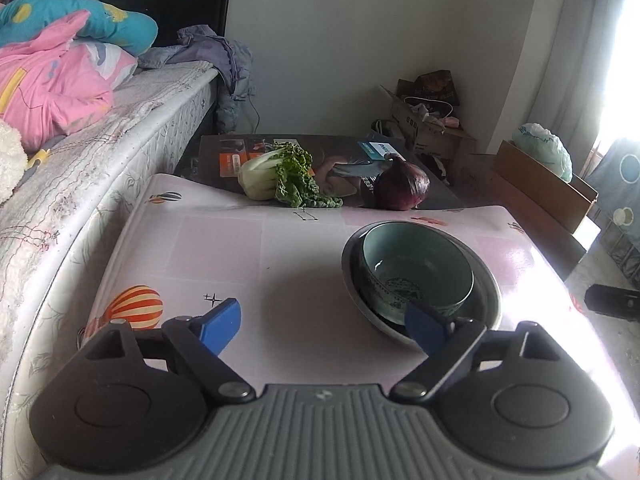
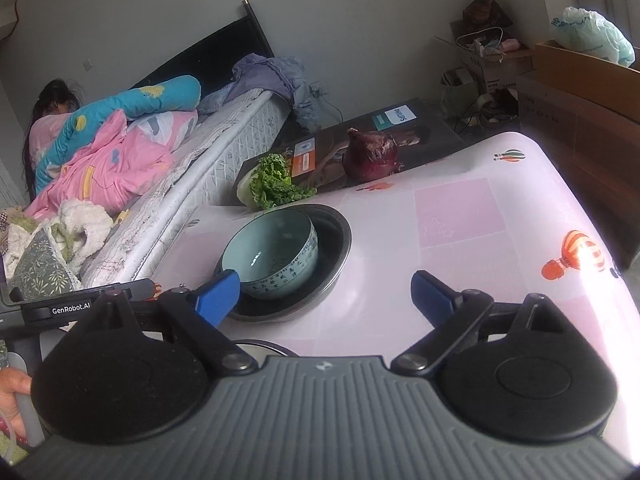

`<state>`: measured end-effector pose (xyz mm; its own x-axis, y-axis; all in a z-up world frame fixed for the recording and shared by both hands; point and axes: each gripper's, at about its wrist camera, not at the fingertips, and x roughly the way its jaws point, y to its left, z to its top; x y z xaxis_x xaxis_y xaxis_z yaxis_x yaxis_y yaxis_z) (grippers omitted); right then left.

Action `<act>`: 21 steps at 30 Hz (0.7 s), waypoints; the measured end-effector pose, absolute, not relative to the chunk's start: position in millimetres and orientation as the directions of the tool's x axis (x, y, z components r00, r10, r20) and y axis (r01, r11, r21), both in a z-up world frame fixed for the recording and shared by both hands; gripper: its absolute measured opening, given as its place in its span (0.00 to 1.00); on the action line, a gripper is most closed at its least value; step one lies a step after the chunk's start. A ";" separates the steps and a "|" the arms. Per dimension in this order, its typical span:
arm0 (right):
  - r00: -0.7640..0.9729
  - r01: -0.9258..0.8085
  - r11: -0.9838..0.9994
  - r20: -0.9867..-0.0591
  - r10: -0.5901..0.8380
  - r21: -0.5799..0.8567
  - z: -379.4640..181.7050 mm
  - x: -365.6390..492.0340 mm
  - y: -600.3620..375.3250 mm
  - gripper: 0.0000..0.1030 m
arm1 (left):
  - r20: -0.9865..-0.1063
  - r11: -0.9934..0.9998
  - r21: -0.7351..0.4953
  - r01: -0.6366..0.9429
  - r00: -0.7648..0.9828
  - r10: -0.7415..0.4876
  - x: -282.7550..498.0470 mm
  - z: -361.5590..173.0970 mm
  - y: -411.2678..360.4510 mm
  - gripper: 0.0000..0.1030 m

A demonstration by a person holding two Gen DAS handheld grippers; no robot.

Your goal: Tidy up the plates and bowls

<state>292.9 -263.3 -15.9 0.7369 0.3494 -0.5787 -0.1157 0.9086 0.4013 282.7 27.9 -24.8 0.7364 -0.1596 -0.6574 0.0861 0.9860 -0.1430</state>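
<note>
A pale green ceramic bowl sits tilted inside a dark metal plate on the pink patterned table. My left gripper is open and empty, just in front of the plate and to its left; its right finger overlaps the plate's near rim. In the right wrist view the bowl lies in the plate. My right gripper is open and empty, to the right of the plate, its left finger over the near rim. A metal rim peeks below it.
A bok choy, a red onion and a flat printed box lie at the table's far edge. A bed with bedding runs along the left. Cardboard boxes stand at the right. The left gripper's body shows at far left.
</note>
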 end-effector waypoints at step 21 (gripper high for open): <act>0.610 -0.019 0.869 -0.683 0.402 0.494 -92.9 406.7 -249.9 0.39 | -0.771 0.966 -0.259 0.023 0.597 -0.221 360.2 -73.9 24.6 0.57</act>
